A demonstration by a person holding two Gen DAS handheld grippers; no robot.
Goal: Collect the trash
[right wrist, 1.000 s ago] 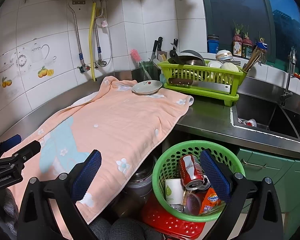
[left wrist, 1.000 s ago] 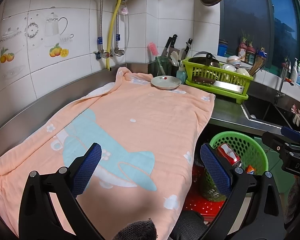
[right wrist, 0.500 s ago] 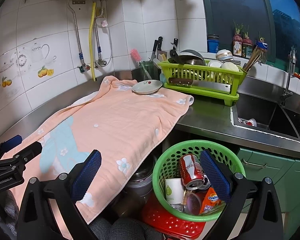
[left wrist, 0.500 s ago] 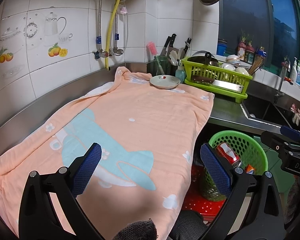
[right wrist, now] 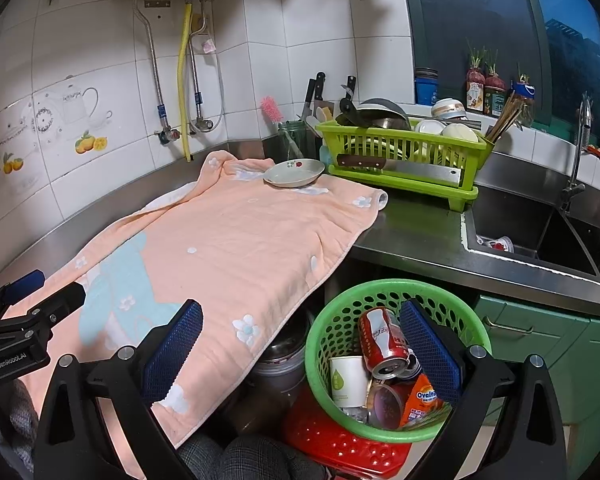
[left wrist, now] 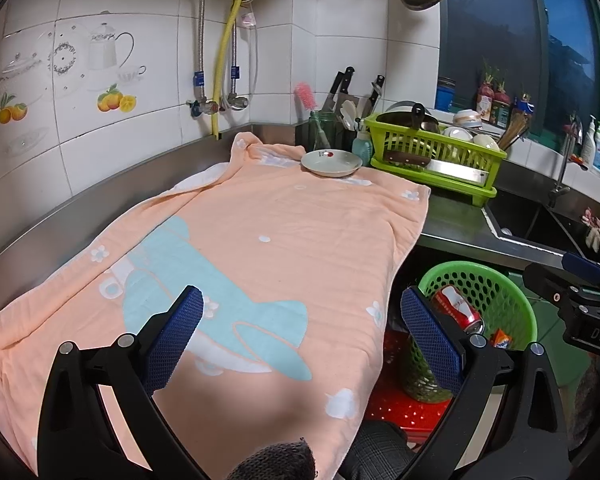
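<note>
A green mesh basket (right wrist: 340,304) stands on a red stool below the counter edge. In it lie a red soda can (right wrist: 382,342), a white paper cup (right wrist: 348,380), an orange packet (right wrist: 424,398) and a clear plastic cup. The basket (left wrist: 500,284) and the can (left wrist: 458,308) also show in the left wrist view. My right gripper (right wrist: 300,350) is open, its right pad over the basket rim. Over the peach towel (left wrist: 268,248) my left gripper (left wrist: 304,336) hangs open, empty.
A small plate (right wrist: 294,172) rests on the towel's far end. A lime dish rack (right wrist: 400,152) with dishes and a cleaver stands beside the sink (right wrist: 540,232). Knives and a brush stand in the corner. Green cabinet doors (right wrist: 560,344) are to the right of the basket.
</note>
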